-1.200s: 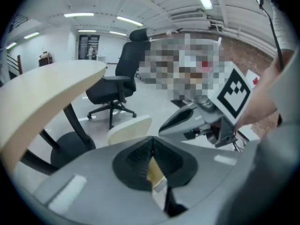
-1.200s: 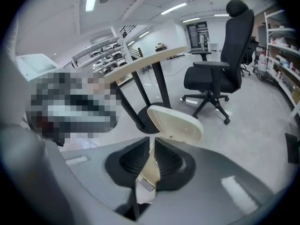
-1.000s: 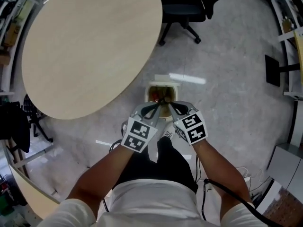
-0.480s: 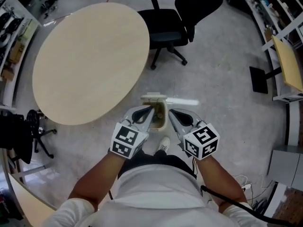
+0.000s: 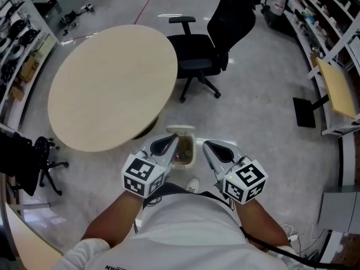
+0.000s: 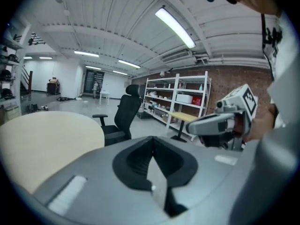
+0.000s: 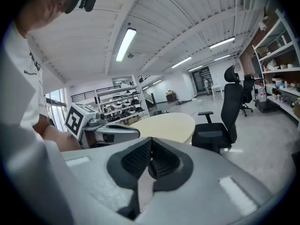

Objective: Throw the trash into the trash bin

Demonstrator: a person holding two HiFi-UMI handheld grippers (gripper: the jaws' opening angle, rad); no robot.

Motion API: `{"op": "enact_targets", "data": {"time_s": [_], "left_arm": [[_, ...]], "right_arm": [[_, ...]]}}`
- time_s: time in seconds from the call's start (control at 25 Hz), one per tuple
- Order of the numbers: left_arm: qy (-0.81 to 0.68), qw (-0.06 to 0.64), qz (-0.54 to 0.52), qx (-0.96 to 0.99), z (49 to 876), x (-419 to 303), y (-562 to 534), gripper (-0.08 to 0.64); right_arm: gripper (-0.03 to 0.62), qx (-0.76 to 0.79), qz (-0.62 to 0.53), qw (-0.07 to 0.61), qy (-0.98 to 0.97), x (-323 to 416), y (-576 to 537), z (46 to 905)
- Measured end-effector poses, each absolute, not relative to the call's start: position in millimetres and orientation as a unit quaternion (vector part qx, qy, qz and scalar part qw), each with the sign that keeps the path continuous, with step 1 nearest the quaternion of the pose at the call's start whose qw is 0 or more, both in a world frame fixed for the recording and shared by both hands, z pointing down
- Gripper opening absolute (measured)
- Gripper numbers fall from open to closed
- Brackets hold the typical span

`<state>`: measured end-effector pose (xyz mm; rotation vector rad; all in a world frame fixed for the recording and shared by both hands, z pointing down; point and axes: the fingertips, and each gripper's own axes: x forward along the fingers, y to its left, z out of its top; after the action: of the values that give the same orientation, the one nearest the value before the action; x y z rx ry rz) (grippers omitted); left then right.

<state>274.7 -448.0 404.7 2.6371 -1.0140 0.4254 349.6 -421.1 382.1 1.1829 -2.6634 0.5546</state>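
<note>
In the head view a small white trash bin (image 5: 190, 133) stands on the grey floor just ahead of the person's feet, with brownish trash (image 5: 181, 157) lying inside it. My left gripper (image 5: 169, 141) hovers over the bin's left side and my right gripper (image 5: 208, 146) just right of it, both well above the bin. In both gripper views the jaws meet with nothing between them: left gripper (image 6: 151, 144), right gripper (image 7: 150, 144). Each gripper also shows in the other's view: the right gripper (image 6: 218, 123) and the left gripper (image 7: 110, 133).
A round beige table (image 5: 112, 86) stands to the left of the bin and a black office chair (image 5: 211, 41) behind it. Shelving (image 5: 337, 66) and a black floor stand (image 5: 306, 112) line the right side. A cable (image 5: 264, 246) trails from the right gripper.
Both grippers have risen from the bin's mouth toward the camera and spread apart. The view has lifted, showing more of the room beyond the table.
</note>
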Motion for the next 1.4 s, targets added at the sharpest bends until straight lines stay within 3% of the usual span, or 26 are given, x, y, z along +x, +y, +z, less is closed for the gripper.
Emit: {"op": "enact_targets", "data": {"time_s": [0.48, 0.72, 1.4], "left_arm": [[-0.375, 0.117, 0.138, 0.909, 376.2, 276.8, -425.7, 0.008], [-0.382, 0.138, 0.128, 0.905, 368.4, 263.9, -431.6, 0.008], [-0.324, 0.136, 0.107, 0.93, 348.7, 207.4, -418.7, 0.008]], "right_arm": [[0.002, 0.385, 0.169, 0.055, -0.906, 361.8, -407.7, 356.5], [0.003, 0.373, 0.164, 0.036, -0.912, 349.9, -404.1, 354.3], [0.003, 0.442, 0.166, 0.045, -0.88, 298.2, -385.6, 345.9]]}}
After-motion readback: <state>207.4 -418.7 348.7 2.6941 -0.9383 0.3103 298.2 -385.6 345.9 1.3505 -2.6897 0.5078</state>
